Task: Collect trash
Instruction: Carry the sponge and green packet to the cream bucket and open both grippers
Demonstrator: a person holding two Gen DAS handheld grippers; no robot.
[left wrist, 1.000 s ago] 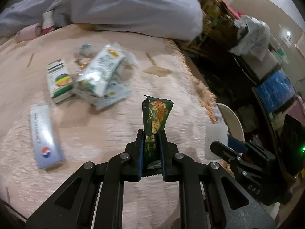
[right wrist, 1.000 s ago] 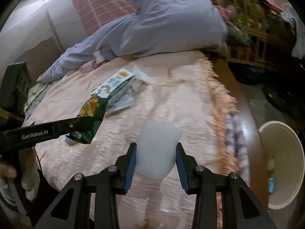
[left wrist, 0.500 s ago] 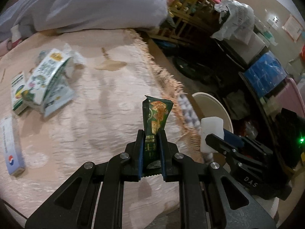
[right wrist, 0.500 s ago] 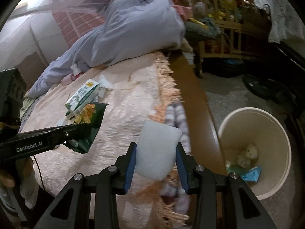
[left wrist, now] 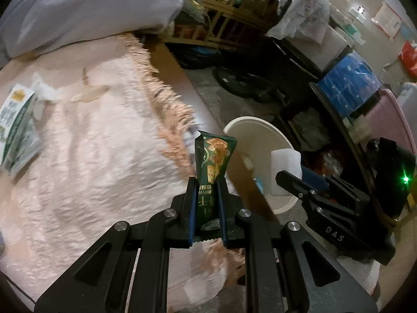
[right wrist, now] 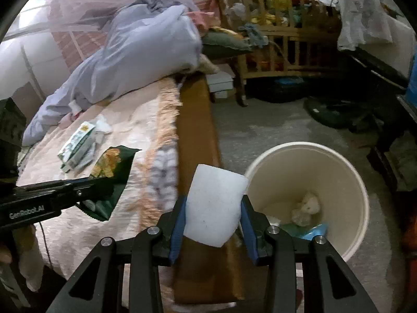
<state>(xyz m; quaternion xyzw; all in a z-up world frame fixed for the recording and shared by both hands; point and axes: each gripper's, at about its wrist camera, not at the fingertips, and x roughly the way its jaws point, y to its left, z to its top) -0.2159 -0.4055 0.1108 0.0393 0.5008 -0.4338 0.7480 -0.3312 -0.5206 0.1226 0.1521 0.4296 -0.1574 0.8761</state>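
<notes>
Right wrist view showed the right gripper [right wrist: 212, 217] clamped on a white foam block [right wrist: 215, 204], its blue pads pressed against both flanks so the block stood up between the fingers, its lower edge hanging behind them. Held that way, I judged it would drop clear as soon as the pads parted. At about three o'clock from the block sat the cream waste bin [right wrist: 336, 172] on the floor beside the wooden bed rail [right wrist: 195, 135], its mouth tilted toward the camera; crumpled tissue [right wrist: 307, 207] and a blue wrapper [right wrist: 311, 230] already lay at its bottom. The block was not yet over the opening, only near the rim's nine o'clock side.

At nine o'clock in the same view the left gripper [right wrist: 104, 185] reached in sideways, shut tight on a dark green snack wrapper [right wrist: 112, 169], pinched near its lower seam so the printed top stuck out free. From the left wrist view, that wrapper [left wrist: 212, 161] stood upright between nearly closed fingers, with the bin [left wrist: 250, 135] just beyond it at one o'clock.

More trash remained on the pink bedspread [left wrist: 91, 156]: a green-and-white packet [left wrist: 15, 125] lay at nine o'clock, well away from both grippers. Carrying one piece in each hand seemingly saved a trip to the bin.
</notes>
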